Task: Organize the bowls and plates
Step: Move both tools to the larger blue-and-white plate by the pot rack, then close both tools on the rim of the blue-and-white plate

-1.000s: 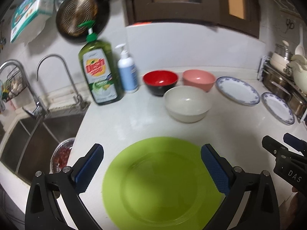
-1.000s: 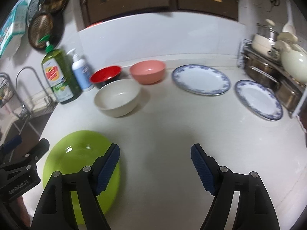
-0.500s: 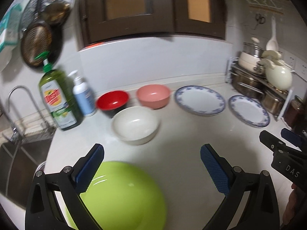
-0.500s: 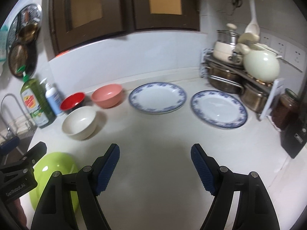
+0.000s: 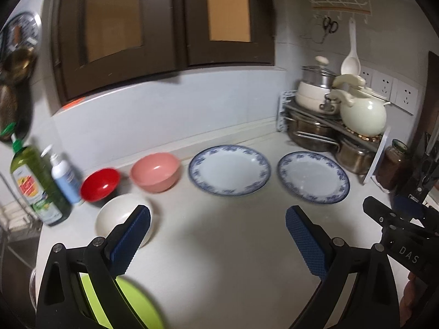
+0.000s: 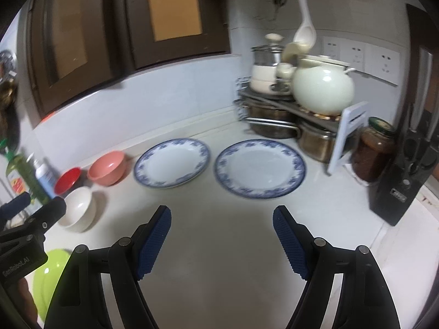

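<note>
Two blue-rimmed white plates lie side by side on the white counter: one (image 5: 230,170) (image 6: 172,166) in the middle, the other (image 5: 313,176) (image 6: 259,169) nearer the pot rack. To their left sit a pink bowl (image 5: 155,171) (image 6: 107,167), a red bowl (image 5: 100,184) (image 6: 67,179) and a white bowl (image 5: 115,216) (image 6: 78,209). A lime green plate (image 5: 129,304) (image 6: 49,271) lies at the near left, partly behind my left fingers. My left gripper (image 5: 218,235) and right gripper (image 6: 222,235) both hover open above bare counter, short of the blue-rimmed plates, nothing between the pads.
A metal rack (image 6: 277,120) with pots and a cream kettle (image 6: 323,90) fills the back right corner. A jar (image 6: 373,150) and a black knife block (image 6: 406,170) stand at the right edge. Dish soap (image 5: 35,183) and a pump bottle (image 5: 64,178) stand at the left by the sink.
Both grippers swung right and rose, away from the green plate and sink. The blue-rimmed plates and the pot rack have come toward the centre of both views. Jaws stayed open.
</note>
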